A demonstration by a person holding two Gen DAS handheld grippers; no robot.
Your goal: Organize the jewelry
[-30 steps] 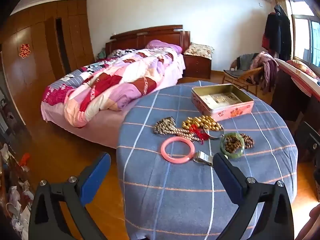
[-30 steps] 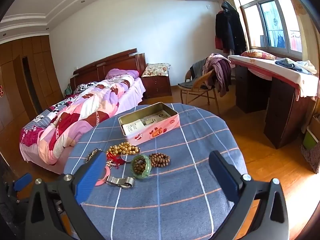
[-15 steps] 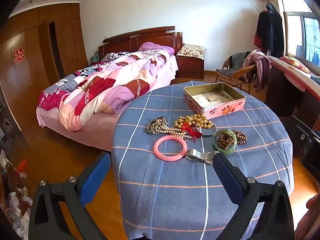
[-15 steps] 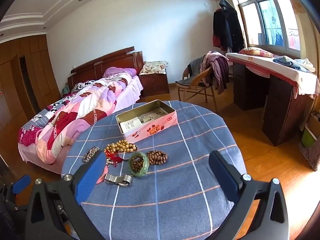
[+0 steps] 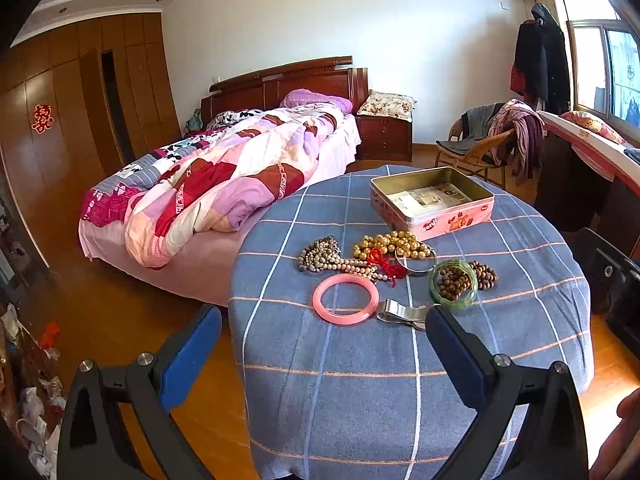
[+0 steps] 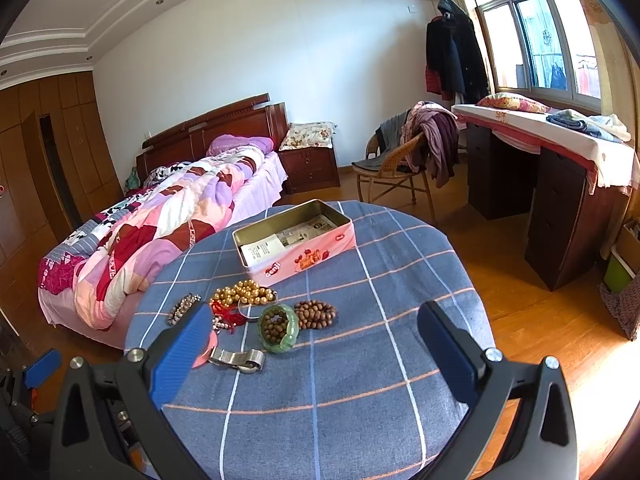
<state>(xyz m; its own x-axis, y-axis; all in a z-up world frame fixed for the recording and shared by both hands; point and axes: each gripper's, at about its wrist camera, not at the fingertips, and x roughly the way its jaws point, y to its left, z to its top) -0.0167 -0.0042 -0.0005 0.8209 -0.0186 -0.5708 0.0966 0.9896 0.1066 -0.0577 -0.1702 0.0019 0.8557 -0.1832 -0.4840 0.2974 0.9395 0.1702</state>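
Observation:
On the round blue checked table (image 5: 400,380) lies a jewelry pile: pink bangle (image 5: 345,299), green bangle (image 5: 453,284) over brown wooden beads (image 5: 486,274), gold bead string (image 5: 390,243) with a red tassel, grey bead strand (image 5: 320,254), thin silver bangle (image 5: 416,266), metal watch band (image 5: 404,314). Behind them stands an open pink tin (image 5: 432,202) lined with paper. My left gripper (image 5: 322,350) is open, held above the near table edge, short of the pink bangle. My right gripper (image 6: 316,344) is open too, above the table near the green bangle (image 6: 279,328) and tin (image 6: 294,236).
A bed with a patchwork quilt (image 5: 224,184) stands left of the table. A wicker chair with clothes (image 6: 404,164) and a dark desk (image 6: 552,208) are at the right. Wooden floor surrounds the table. The other gripper (image 6: 40,362) shows at the far left edge.
Both grippers have drifted slightly; the table and jewelry sit a little further right in the left view and lower in the right view. No jewelry has moved. Both stay open.

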